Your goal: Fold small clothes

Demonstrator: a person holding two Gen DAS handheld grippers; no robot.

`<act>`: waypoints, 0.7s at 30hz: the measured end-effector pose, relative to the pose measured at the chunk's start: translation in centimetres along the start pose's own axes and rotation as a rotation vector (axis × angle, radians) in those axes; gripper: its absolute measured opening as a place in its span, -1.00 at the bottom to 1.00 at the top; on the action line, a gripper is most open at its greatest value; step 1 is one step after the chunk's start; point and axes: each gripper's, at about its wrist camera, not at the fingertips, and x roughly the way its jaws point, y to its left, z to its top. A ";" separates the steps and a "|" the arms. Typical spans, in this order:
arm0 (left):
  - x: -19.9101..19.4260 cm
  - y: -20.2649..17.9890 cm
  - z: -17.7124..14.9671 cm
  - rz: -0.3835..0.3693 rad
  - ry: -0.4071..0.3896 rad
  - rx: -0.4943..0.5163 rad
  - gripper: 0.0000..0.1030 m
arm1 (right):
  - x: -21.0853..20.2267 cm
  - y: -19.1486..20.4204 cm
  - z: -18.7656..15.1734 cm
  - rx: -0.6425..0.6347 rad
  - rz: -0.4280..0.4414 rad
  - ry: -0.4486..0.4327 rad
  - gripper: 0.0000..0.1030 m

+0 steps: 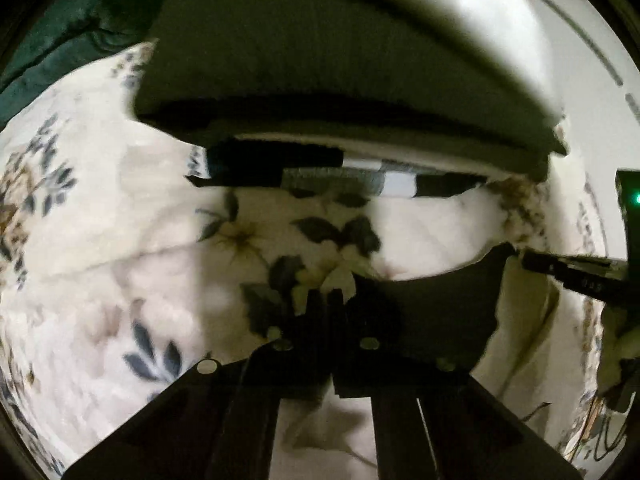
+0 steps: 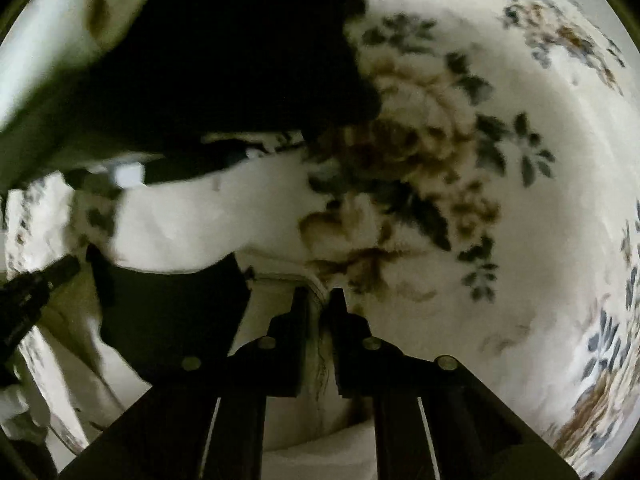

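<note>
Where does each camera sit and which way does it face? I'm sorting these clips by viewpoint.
Left wrist: on the left gripper, looking along its shut fingers at the floral cloth; the right gripper shows at right.
Right wrist: on the right gripper, pinching a pale garment edge; the left gripper shows at left.
Shared: floral cloth, dark garment.

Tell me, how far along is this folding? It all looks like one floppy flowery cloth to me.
Hard to call anything finished. In hand: the left gripper and right gripper both look shut on an edge of the floral cloth, which hangs draped and loose between them. No neat fold is visible yet, so nearly all the folding seems left. The dark folded item behind may be another piece, but that is unclear.
</note>
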 end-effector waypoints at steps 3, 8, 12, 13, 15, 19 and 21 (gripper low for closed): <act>-3.5 -0.1 -1.6 -0.021 -0.048 -0.013 -0.96 | -2.3 0.0 -1.2 0.014 0.020 -0.034 -0.83; -9.3 -0.9 -6.0 -0.078 -0.083 -0.068 -0.96 | -7.4 0.4 -6.1 0.051 0.078 -0.084 -0.84; -11.2 -2.0 -10.2 -0.091 -0.062 -0.142 -0.96 | -10.4 0.5 -12.9 0.068 0.097 -0.094 -0.84; -11.5 -1.9 -11.7 -0.090 -0.051 -0.164 -0.96 | -10.8 0.4 -14.7 0.076 0.100 -0.087 -0.84; -11.6 -1.9 -14.5 -0.101 -0.023 -0.214 -0.96 | -10.7 0.4 -17.9 0.089 0.102 -0.055 -0.84; -10.0 -0.3 -19.7 -0.109 0.054 -0.321 -0.96 | -9.5 -0.1 -24.8 0.117 0.108 0.020 -0.85; -9.2 0.5 -21.7 -0.114 0.084 -0.354 -0.96 | -8.5 -0.2 -27.3 0.109 0.101 0.050 -0.85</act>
